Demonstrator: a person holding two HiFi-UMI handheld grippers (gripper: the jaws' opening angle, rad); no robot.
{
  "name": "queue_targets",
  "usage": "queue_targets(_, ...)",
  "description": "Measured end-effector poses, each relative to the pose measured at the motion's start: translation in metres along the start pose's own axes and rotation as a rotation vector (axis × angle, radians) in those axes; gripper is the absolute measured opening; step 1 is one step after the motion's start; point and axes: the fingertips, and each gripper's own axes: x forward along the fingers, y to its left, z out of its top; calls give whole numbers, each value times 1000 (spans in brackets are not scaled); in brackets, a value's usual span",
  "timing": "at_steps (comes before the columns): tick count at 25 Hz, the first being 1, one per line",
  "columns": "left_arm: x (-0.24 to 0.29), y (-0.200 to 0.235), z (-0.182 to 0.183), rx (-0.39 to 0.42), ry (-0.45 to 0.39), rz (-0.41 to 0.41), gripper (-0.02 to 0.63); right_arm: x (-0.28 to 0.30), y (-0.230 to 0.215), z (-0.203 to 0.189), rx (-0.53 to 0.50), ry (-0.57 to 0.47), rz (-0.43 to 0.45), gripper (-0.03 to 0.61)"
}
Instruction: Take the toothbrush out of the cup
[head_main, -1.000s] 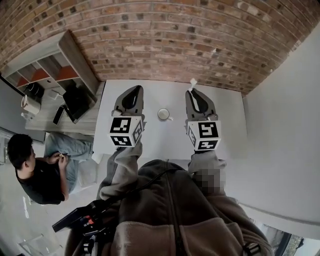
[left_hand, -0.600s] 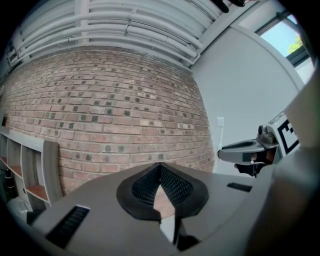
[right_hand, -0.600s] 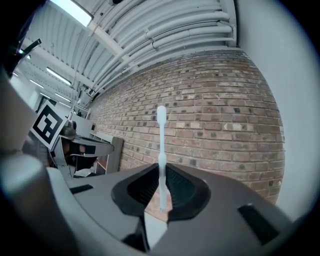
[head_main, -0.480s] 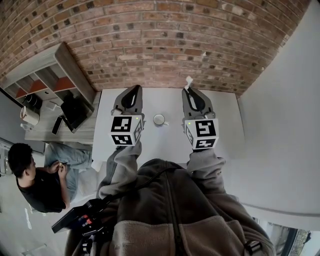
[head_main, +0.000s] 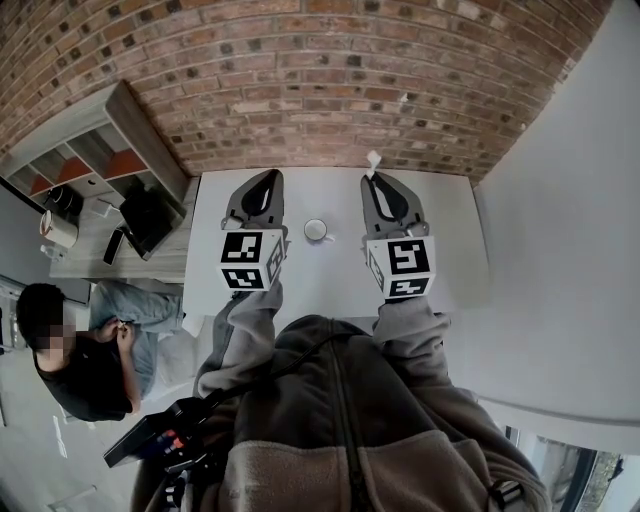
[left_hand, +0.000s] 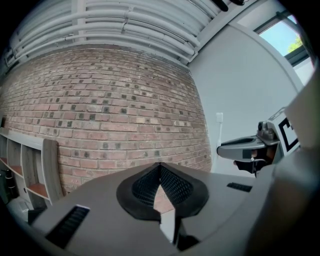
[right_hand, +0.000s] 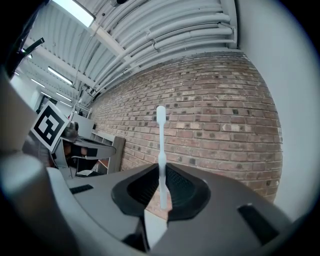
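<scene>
A small white cup (head_main: 316, 230) stands on the white table (head_main: 440, 240), between my two grippers. My right gripper (head_main: 375, 181) is to the cup's right and shut on a white toothbrush (head_main: 373, 161), whose end pokes out past the jaw tips. In the right gripper view the toothbrush (right_hand: 160, 145) stands upright from the closed jaws of the right gripper (right_hand: 162, 169), against the brick wall. My left gripper (head_main: 267, 177) hovers left of the cup. Its jaws are shut with nothing in them, as the left gripper view shows (left_hand: 160, 166). The cup is hidden in both gripper views.
A brick wall (head_main: 320, 90) runs behind the table. A white shelf unit (head_main: 120, 130) and a low desk with dark items (head_main: 150, 215) stand to the left. A person (head_main: 70, 350) sits at lower left. A white wall (head_main: 570, 230) closes the right side.
My right gripper, with the toothbrush in it, has drifted slightly left and farther from me. The left gripper has barely moved. The cup still stands on the table.
</scene>
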Motion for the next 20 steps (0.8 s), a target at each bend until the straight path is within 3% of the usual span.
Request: queue_targets(20,-31,27,-9,-27,6,53,3,-12,24,3,12,-17,-9,46)
